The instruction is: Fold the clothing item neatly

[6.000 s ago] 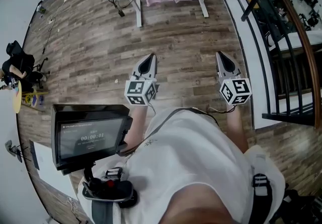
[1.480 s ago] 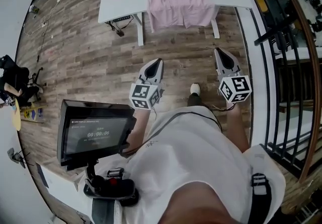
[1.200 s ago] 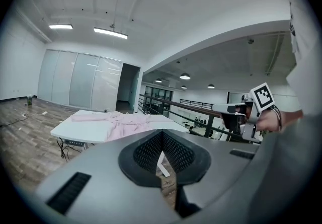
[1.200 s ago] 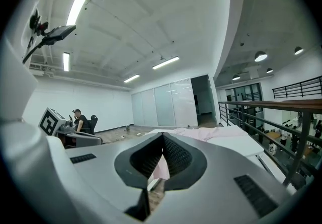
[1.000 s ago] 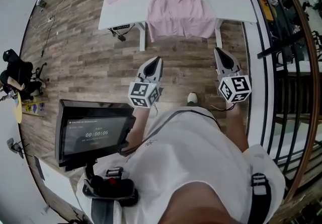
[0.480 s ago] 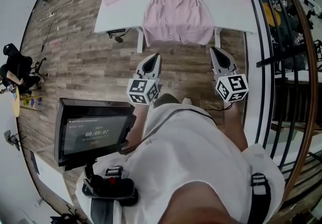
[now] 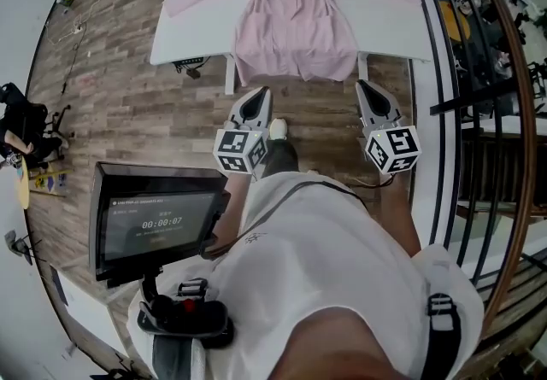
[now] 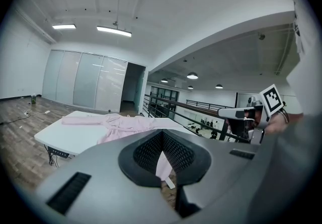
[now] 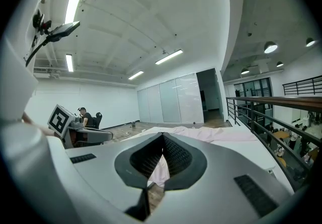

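A white table (image 7: 192, 20) stands across the top of the head view on a wood floor (image 7: 128, 105). A pink robe (image 7: 295, 15) lies spread flat on it, with its sleeves stretched to both sides and its hem hanging over the table's near edge. Bare tabletop shows to the left and right of the robe. A black railing (image 7: 444, 71) runs close past the table's right end, so that side is tight. Open floor lies to the left. A black screen (image 7: 154, 225) on a stand sits at the person's lower left.

The person holds both tools out in front, nearly level, pointing at the table. The left gripper (image 7: 259, 95) is just short of the near edge, under the left part of the hem. The right gripper (image 7: 366, 86) is just short of the edge at the table's right part. Both pairs of jaws are pressed together with nothing between them. 1 shoe (image 7: 278, 128) shows between the 2 tools.

6 seconds ago only the robe's lower part showed at the top of the frame, well apart from the grippers. Now the table is much nearer and the whole robe is in view. The jaws were pressed together then too.
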`<state>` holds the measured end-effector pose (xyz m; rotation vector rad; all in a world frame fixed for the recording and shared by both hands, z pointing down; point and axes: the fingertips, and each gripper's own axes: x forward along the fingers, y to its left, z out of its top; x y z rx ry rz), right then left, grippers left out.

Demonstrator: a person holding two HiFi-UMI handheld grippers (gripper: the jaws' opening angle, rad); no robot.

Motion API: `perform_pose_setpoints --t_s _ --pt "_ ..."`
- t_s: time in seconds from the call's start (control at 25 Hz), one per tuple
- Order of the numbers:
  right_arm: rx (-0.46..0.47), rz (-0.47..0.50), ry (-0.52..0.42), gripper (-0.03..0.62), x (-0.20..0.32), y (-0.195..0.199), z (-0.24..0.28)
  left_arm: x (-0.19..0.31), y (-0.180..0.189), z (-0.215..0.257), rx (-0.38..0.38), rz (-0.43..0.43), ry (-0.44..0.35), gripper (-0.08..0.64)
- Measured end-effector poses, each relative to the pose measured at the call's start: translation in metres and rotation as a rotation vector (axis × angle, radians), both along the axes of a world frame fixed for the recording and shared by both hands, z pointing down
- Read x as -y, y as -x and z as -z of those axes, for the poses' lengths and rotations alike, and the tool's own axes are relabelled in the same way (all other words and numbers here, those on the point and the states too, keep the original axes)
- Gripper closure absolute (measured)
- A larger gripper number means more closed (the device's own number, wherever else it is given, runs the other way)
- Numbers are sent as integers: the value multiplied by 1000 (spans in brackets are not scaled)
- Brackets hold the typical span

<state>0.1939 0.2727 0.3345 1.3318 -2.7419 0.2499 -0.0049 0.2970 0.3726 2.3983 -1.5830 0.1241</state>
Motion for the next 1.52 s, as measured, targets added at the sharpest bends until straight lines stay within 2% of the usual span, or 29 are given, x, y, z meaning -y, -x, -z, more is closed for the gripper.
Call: perform_pose_setpoints --t_s 0.12,0.32,0.64,0.92,1.12,1.52 --pt "-1 -14 3 591 6 2 -5 13 -1 -2 3 -18 -9 557" --pt "-8 -26 22 591 60 31 -3 74 29 3 2 -21 -4 557" --pt "10 -83 -6 591 64 22 3 85 30 5 28 -55 -14 557" --pt "-6 -125 9 591 154 84 9 177 88 8 8 -115 4 557" --pt "-4 -178 1 591 186 102 7 216 109 0 7 -166 10 557" --pt "-12 -261 39 591 215 108 -2 262 117 -2 -2 -254 17 557"
